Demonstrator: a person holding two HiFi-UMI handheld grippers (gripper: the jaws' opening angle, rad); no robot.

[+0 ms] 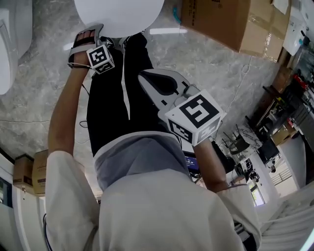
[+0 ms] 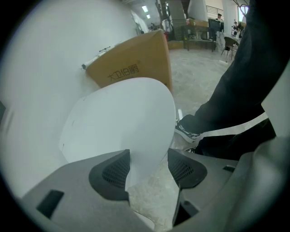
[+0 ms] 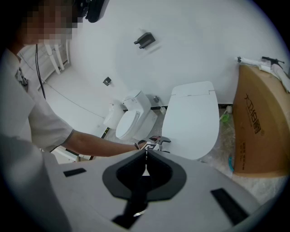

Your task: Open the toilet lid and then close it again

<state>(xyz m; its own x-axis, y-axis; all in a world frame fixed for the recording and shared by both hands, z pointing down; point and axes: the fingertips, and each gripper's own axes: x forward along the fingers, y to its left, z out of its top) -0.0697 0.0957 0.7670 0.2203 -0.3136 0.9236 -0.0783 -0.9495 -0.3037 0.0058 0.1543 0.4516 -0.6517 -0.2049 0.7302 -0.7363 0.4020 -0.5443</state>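
The white toilet lid fills the top of the head view. In the left gripper view the lid stands tilted up, with floor showing under its edge. My left gripper is at the lid's front rim. Its jaws are apart and straddle the rim; the left pad touches the lid, and a gap shows at the right pad. My right gripper hangs shut and empty over the person's black trousers, well clear of the lid. Its view shows the lid and the left gripper on it.
A big cardboard box stands on the floor right of the toilet. A second white toilet sits to the left. The person's shoe is beside the bowl. Small boxes lie behind at left, furniture at right.
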